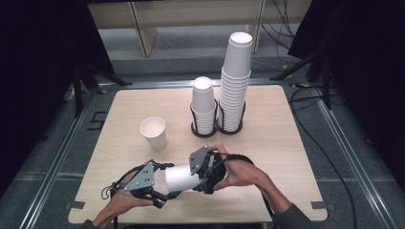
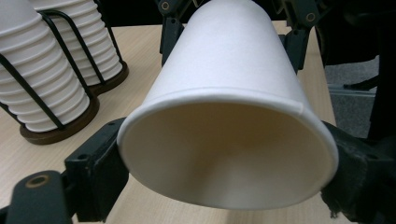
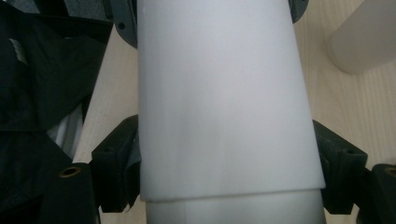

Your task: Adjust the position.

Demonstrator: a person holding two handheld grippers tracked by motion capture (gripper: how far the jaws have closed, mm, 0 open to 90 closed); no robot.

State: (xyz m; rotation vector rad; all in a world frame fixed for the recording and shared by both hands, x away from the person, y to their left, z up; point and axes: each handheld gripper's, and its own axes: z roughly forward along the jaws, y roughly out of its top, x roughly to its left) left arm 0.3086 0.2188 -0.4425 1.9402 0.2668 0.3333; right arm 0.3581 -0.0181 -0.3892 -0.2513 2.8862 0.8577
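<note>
1. Nearest the person, a white paper cup (image 1: pixel 181 178) lies on its side in the air just above the wooden surface (image 1: pixel 267 143), held between two hand-held grippers.
2. The left hand-held gripper (image 1: pixel 160 196) has its jaws set narrowly apart on either side of the cup's open rim. In the left gripper view the rim (image 2: pixel 229 154) looks squashed into an oval between the black pads (image 2: pixel 100 170), so the jaws appear clamped on it.
3. The right hand-held gripper (image 1: pixel 203 183) grips the other, narrower end. In the right gripper view its jaws sit against both sides of the cup wall (image 3: pixel 224 107), closed on it. A second edge shows low in that view, so this may be two nested cups; I cannot tell for certain.
4. Risk: the thin rim may crease or fold under the left grip if the squeeze tightens.
5. Risk: if the two hands pull unevenly or twist, the cup may slip from one grip and drop onto the surface.
6. Beyond the left hand-held gripper, a single cup (image 1: pixel 154 133) stands upright; a dropped or swung cup could knock it over.
7. Farther off, well beyond both hand-held grippers, two stacks of cups (image 1: pixel 229 90) stand in wire holders (image 1: pixel 204 125).
</note>
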